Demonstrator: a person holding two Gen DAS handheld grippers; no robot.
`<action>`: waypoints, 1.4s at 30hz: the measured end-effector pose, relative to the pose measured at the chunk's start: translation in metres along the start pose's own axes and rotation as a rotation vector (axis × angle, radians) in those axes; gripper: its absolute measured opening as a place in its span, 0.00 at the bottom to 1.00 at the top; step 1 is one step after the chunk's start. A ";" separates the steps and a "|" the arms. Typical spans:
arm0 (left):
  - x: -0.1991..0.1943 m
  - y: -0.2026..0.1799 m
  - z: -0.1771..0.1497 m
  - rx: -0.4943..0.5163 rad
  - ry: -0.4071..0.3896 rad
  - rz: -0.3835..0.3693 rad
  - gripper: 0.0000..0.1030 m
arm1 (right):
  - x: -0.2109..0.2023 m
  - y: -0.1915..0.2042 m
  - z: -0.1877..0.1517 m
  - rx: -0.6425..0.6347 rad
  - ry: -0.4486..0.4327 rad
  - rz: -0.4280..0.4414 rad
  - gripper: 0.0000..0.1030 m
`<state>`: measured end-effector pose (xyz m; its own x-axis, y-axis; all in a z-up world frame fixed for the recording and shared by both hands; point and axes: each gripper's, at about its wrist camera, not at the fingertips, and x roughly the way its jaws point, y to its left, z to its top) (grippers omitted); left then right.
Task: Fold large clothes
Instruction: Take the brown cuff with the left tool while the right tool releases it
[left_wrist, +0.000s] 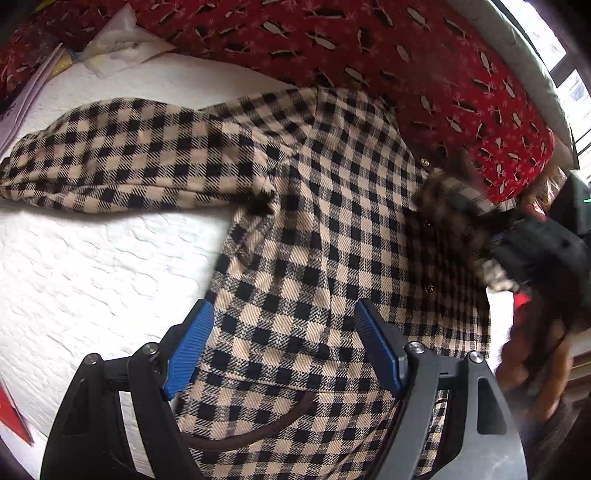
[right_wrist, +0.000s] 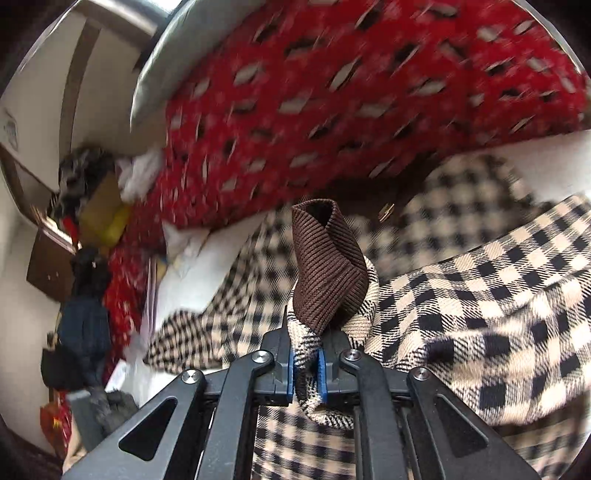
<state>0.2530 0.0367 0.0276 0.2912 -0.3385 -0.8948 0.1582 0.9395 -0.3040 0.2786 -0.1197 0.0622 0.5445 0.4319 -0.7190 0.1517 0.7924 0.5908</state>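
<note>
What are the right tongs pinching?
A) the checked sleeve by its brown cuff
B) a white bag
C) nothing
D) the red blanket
A: the right tongs are shut on the checked sleeve, with its brown cuff sticking up just beyond the pads.

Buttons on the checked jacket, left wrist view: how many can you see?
3 buttons down the checked jacket's front edge: upper, middle, lower. More may be hidden under the sleeve the right gripper holds.
</note>
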 end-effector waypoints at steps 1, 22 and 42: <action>-0.001 0.000 0.001 0.001 -0.001 -0.002 0.75 | 0.013 0.002 -0.008 -0.006 0.034 -0.017 0.19; 0.083 -0.101 0.043 -0.054 0.025 -0.023 0.08 | -0.143 -0.159 -0.059 0.238 -0.113 0.057 0.45; 0.030 -0.024 0.074 -0.163 -0.174 0.153 0.05 | -0.078 -0.207 0.002 0.292 -0.108 -0.120 0.45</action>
<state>0.3278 0.0005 0.0322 0.4596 -0.1830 -0.8691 -0.0501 0.9716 -0.2311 0.2063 -0.3180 -0.0033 0.5904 0.2827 -0.7560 0.4412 0.6713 0.5956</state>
